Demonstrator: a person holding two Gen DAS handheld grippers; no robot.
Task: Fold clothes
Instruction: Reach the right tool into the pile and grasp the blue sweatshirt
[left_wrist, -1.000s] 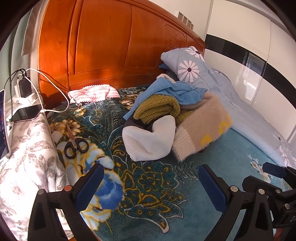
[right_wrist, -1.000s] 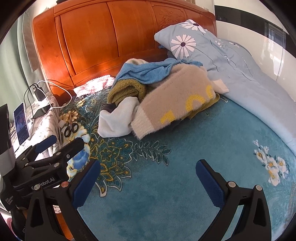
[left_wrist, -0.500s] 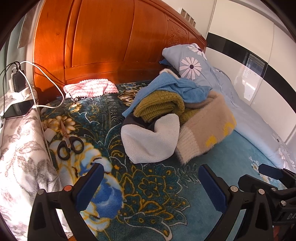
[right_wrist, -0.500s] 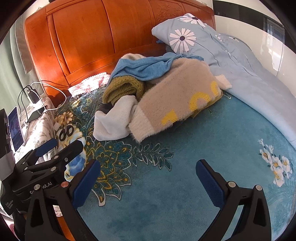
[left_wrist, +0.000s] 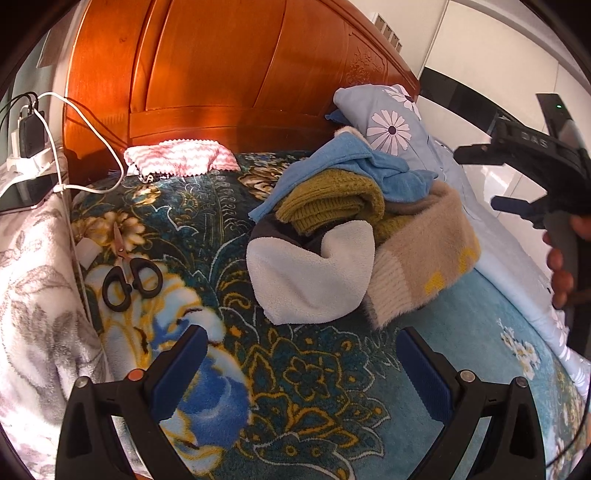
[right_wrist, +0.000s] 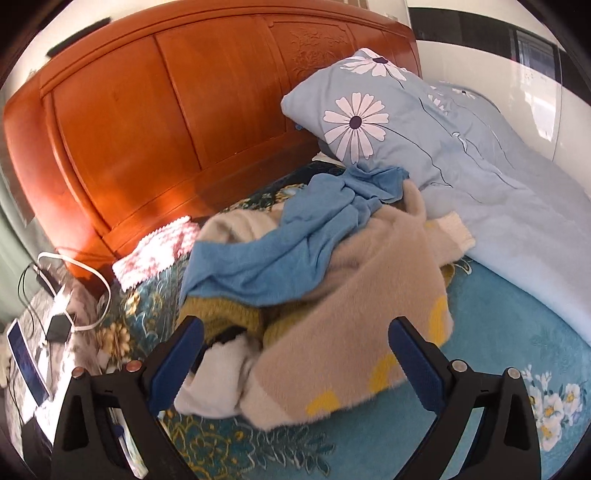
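Observation:
A heap of clothes lies on the bed: a blue garment (right_wrist: 295, 243) on top, an olive knit (left_wrist: 332, 203), a white fleece piece (left_wrist: 310, 277) and a beige fuzzy sweater with yellow marks (right_wrist: 354, 332). My left gripper (left_wrist: 303, 365) is open and empty, low over the blanket in front of the white fleece. My right gripper (right_wrist: 295, 354) is open and empty, raised over the near edge of the heap above the beige sweater. It also shows in the left wrist view (left_wrist: 517, 177), held by a hand at the right.
A wooden headboard (left_wrist: 240, 74) stands behind. A daisy pillow (right_wrist: 369, 122) and pale blue duvet (right_wrist: 517, 229) lie right. Scissors (left_wrist: 129, 273), a pink-white cloth (left_wrist: 177, 158), a phone (right_wrist: 26, 358) and charger cables (left_wrist: 74, 122) lie left on the floral blanket (left_wrist: 295, 387).
My right gripper has lifted and moved forward over the clothes heap. My left gripper has shifted slightly closer to the heap. Both stay open.

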